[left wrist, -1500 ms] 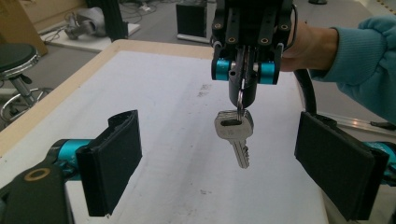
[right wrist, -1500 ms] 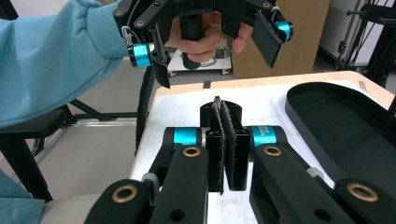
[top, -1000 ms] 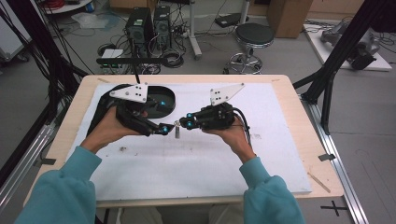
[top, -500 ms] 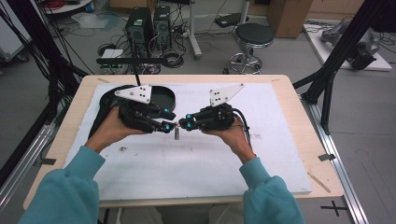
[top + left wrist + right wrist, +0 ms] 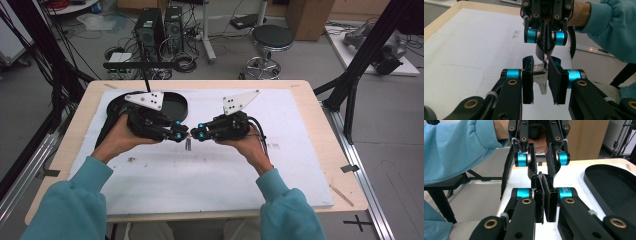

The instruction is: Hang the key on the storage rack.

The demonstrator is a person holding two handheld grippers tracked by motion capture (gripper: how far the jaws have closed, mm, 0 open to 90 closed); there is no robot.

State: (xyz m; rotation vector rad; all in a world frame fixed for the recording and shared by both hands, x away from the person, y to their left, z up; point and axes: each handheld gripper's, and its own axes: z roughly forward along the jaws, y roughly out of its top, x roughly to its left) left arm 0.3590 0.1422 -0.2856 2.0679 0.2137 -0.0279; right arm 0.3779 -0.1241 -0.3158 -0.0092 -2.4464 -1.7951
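A white sheet (image 5: 210, 170) covers a wooden table (image 5: 320, 125) in a cluttered lab, one stool (image 5: 270, 40) behind, one black tray (image 5: 177, 102) at the far left. Two grippers meet mid-table: the right gripper (image 5: 199, 134), jaws closed, pinches a key ring (image 5: 545, 61); the left gripper (image 5: 181, 134), jaws parted, flanks the hanging keys (image 5: 541, 80)

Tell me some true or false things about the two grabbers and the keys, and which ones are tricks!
1. The right gripper is pinching the key ring. True.
2. The left gripper is squeezed shut. False: its jaws stand apart, with the keys hanging between them.
3. The black tray sits on the person's left side of the table. True.
4. The keys lie flat in the tray. False: they hang between the two grippers, above the white mat.
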